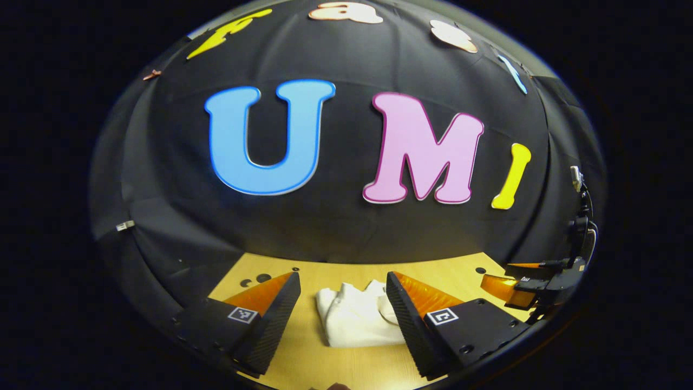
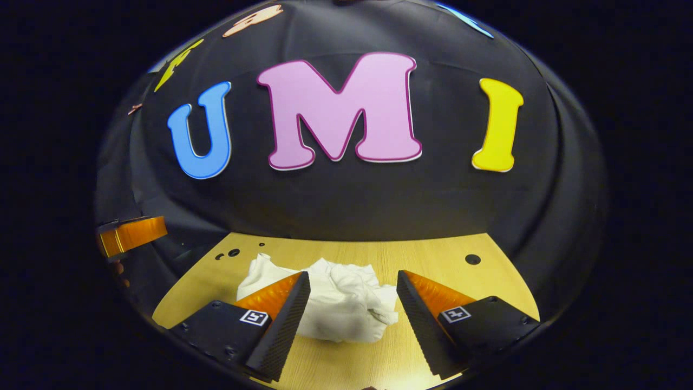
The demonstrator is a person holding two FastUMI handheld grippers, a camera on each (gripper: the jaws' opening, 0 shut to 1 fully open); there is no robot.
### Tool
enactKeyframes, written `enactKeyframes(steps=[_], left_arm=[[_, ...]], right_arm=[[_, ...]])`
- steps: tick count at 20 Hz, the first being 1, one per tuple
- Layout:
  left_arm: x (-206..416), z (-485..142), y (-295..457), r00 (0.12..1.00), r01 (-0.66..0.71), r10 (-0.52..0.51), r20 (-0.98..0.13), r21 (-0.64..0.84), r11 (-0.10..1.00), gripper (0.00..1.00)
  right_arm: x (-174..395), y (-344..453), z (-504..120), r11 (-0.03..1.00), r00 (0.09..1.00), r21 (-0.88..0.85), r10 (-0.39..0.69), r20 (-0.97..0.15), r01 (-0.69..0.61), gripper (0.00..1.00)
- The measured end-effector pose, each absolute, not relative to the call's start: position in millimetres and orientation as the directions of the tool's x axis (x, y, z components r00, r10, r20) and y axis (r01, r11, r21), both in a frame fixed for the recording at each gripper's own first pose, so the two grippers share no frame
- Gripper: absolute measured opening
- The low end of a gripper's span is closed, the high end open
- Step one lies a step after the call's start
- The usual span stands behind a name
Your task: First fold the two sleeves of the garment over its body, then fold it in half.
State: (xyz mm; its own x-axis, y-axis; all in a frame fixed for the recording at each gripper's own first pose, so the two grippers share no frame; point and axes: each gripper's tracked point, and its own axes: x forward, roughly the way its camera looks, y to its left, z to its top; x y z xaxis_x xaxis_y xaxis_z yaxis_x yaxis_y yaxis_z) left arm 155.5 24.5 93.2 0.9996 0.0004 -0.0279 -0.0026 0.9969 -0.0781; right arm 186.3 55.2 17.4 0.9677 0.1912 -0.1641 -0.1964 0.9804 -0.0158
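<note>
White garment (image 2: 330, 303) in a crumpled heap on the wooden counter (image 2: 433, 254), near the middle, creased and bunched (sleeves not to be told apart from the body). Same garment (image 1: 357, 317) in the left gripper view, lumped on the counter (image 1: 325, 368) with a fold line down its near left edge.

Left hand-held gripper (image 1: 342, 309) spread wide, nothing between its fingers (image 1: 270, 325); garment beyond and between the tips, not gripped. Right hand-held gripper (image 2: 353, 309) likewise spread wide and empty, heap lying in the gap ahead, its left finger (image 2: 281, 325) overlapping the cloth's edge in the picture (touching or not, cannot tell).

Right hand-held gripper (image 1: 528, 284) also at the right rim of the left gripper view, well apart from the garment. Dark round holes (image 2: 472, 259) in the counter toward the black cloth wall (image 2: 346, 200).
</note>
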Motion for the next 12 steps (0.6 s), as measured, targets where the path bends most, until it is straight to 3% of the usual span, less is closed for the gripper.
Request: enactKeyframes(steps=[8,12], left_arm=[[50.7,84.0,17.9,0.992,0.046,-0.031,0.12,-0.129,0.991,0.98],[18.0,53.2,14.6,0.994,0.058,-0.044,0.101,-0.148,0.987,0.97]], right_arm=[[103.9,52.3,37.9,0.985,0.983,0.034,0.173,-0.068,-0.171,0.98],[67.8,44.7,22.7,0.987,0.985,0.0,0.163,-0.052,-0.163,0.98]])
